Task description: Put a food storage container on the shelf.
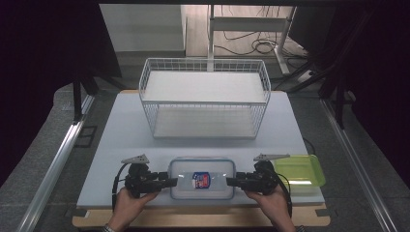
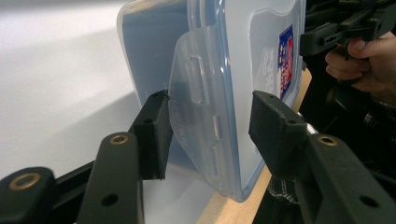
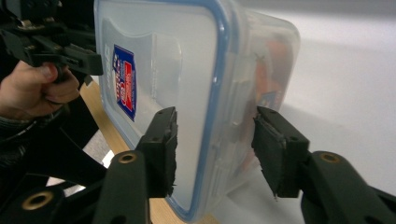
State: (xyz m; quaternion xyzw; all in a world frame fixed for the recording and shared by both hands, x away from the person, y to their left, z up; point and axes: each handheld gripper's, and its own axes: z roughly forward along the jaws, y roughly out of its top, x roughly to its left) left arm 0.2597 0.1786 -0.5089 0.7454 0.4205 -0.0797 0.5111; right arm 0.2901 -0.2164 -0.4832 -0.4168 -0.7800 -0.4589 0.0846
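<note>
My left tongs (image 1: 173, 182) stand spread at the left end of the box (image 1: 202, 178), jaws either side of its lid flap (image 2: 196, 116), not pressing it. My right tongs (image 1: 231, 181) stand spread the same way at the box's right end. The box, lid on and label (image 1: 200, 180) up, lies at the near edge of the table (image 1: 121, 145). A green lid (image 1: 300, 170) lies right of the box; a wire basket (image 1: 204, 99) stands beyond it.

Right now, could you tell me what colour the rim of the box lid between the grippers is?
Blue, on a clear lid; the right gripper view shows it best.
</note>
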